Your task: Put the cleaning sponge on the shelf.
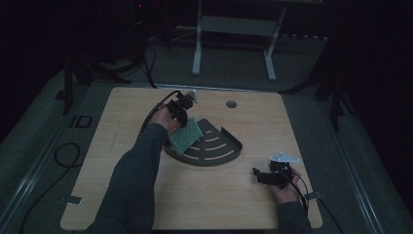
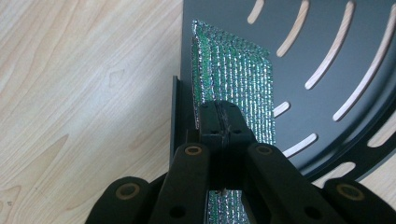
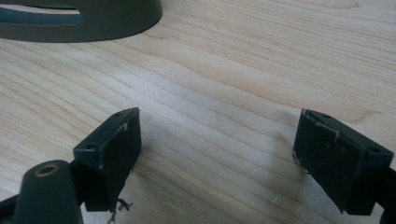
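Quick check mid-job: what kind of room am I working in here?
Probably a lab or data-recording workspace, dimly lit: a bare wooden table on grey carpet, a white desk frame behind it, and cables trailing across the floor.

Pad [image 1: 185, 135] over tray's [image 1: 221, 153] left edge; right tongs [image 1: 259, 175] right.

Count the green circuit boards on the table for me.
1: a green circuit board, pinched in the left tool over the dark slotted tray. The arm may hide others.

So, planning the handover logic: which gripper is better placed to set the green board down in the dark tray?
Left. The left gripper already clamps the green board over the dark tray; the right gripper sits open, apart.
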Demonstrator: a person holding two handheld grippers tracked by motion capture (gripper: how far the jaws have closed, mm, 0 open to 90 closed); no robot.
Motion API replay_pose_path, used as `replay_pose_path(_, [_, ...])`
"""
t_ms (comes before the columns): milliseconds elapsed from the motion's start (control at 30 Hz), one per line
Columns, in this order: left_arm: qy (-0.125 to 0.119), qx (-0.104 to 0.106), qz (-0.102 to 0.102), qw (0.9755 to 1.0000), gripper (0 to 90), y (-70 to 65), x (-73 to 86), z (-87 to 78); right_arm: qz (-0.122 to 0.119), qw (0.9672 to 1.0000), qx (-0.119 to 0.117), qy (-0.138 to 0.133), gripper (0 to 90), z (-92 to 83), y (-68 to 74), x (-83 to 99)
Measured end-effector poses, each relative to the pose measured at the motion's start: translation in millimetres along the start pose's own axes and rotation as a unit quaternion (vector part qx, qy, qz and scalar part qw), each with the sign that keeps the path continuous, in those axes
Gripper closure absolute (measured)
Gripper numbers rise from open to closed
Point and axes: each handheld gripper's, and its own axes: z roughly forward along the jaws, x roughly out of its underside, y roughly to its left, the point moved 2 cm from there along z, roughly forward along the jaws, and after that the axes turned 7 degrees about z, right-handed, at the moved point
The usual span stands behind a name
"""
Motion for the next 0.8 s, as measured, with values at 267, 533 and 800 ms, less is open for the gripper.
replay_pose_path(267, [0.012, -0.003, 0.003, 0.9999, 89.9, -3.3, 1.6, 8.9, 0.000, 1.0000, 0.000, 0.000, 14.7, 0.0, 0.0, 0.0])
replay_pose_path(533, [0.022, -0.019, 0.007, 0.9996, 89.8, -4.0, 4.6, 14.0, 0.000, 1.0000, 0.000, 0.000, 14.7, 0.0, 0.0, 0.0])
replay_pose_path(800, [0.033, -0.030, 0.014, 0.9989, 89.4, -2.6, 5.5, 16.2, 0.000, 1.0000, 0.000, 0.000, 14.7, 0.0, 0.0, 0.0])
